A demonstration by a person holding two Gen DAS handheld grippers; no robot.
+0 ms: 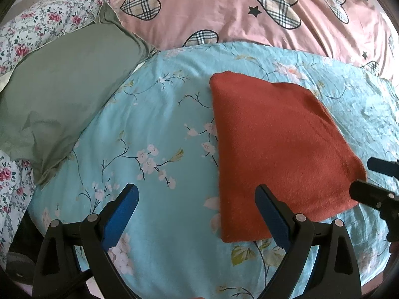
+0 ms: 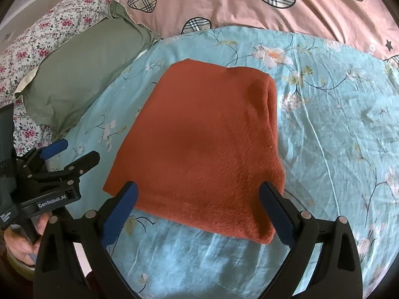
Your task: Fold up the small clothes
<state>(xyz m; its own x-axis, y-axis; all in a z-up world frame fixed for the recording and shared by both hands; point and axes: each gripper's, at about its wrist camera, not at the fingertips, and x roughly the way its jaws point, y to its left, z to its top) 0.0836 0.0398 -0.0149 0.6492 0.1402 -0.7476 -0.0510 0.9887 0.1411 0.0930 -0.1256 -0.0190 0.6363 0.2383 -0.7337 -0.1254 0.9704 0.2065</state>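
A rust-red fleece garment (image 1: 276, 147) lies folded into a neat block on the light blue floral bedspread (image 1: 154, 124); it also shows in the right wrist view (image 2: 204, 149). My left gripper (image 1: 197, 199) is open and empty, hovering above the spread with its right finger over the garment's near left edge. My right gripper (image 2: 198, 196) is open and empty, its fingers straddling the garment's near edge from above. The right gripper shows at the right edge of the left wrist view (image 1: 374, 182), and the left gripper shows at the left of the right wrist view (image 2: 72, 154).
A sage green pillow (image 1: 59, 97) lies to the left of the spread. A pink quilt with plaid hearts (image 1: 249, 12) covers the far side. A white rose-print fabric (image 1: 37, 22) is bunched at the far left.
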